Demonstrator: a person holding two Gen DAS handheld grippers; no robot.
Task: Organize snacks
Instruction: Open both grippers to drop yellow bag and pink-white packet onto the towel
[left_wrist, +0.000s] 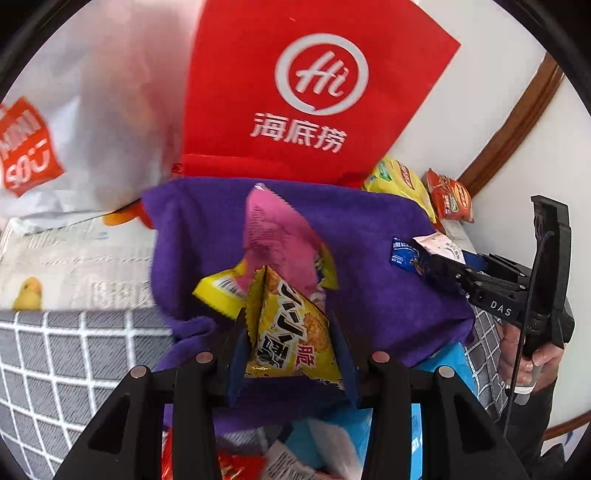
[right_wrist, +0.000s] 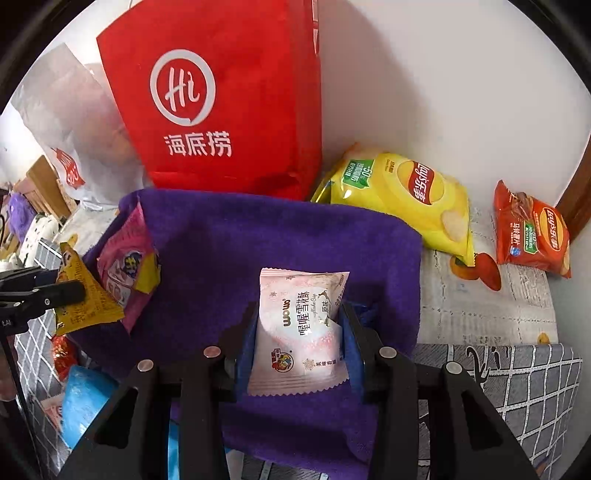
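The left gripper (left_wrist: 291, 332) is clamped on a yellow cracker packet (left_wrist: 291, 332), holding it above the purple cloth bin (left_wrist: 369, 266), where a pink snack packet (left_wrist: 277, 236) leans against the bin's left wall. The right gripper (right_wrist: 299, 328) grips a pale pink snowflake-crisp packet (right_wrist: 299, 321) over the same purple bin's middle. Behind the bin stands a red Haidilao bag (right_wrist: 221, 103), with a white Miniso bag (right_wrist: 70, 122) to its left. A yellow Lay's chip bag (right_wrist: 406, 199) lies just beside the bin's far right corner, and a red Lay's bag (right_wrist: 532, 229) sits apart from it, farther right, both on the patterned cloth (right_wrist: 480, 302).
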